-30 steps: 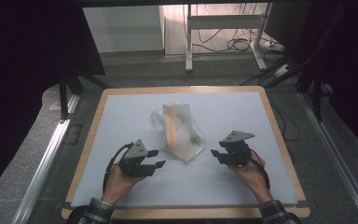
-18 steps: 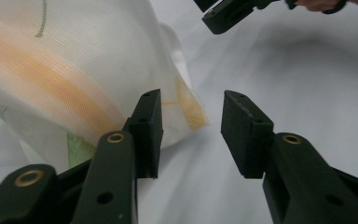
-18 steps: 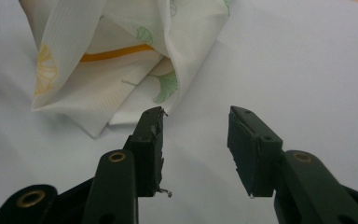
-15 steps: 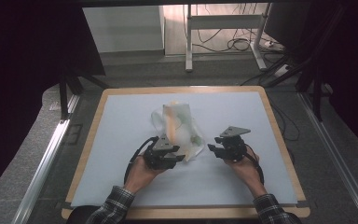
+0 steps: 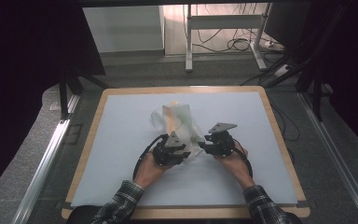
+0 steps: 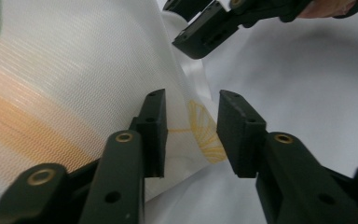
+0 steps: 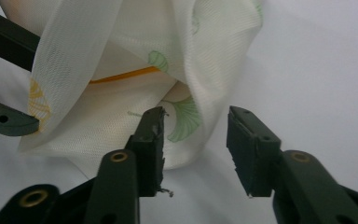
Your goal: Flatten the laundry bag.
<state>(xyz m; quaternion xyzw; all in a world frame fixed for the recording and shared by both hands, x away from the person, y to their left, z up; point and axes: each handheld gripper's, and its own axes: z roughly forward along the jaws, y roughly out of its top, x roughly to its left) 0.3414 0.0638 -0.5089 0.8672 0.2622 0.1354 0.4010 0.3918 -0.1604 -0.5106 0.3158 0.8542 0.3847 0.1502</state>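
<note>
Both pairs of jaws stand apart and have just been closing, each with an edge of the mesh bag between them, and neither pair is pressing on it. In the left gripper view, the near corner of the bag, with a yellow leaf print, lies in the gap; the left pad looks to be against the cloth, while the right one is clear of it. In the right gripper view, a fold of the bag with a green leaf print hangs just past the gap, and the right jaw is clear of it over the bare mat.

From the high view, the bag lies near the middle of the pale mat, which covers the wood-edged table. It is white and sheer, with something orange showing through it. The left gripper is at the bag's near left side and the right gripper at its near right side, the two close together. Both hands come in from the near edge, in plaid sleeves. Beyond the far edge of the table are a grey floor, cables and the legs of a metal stand.
</note>
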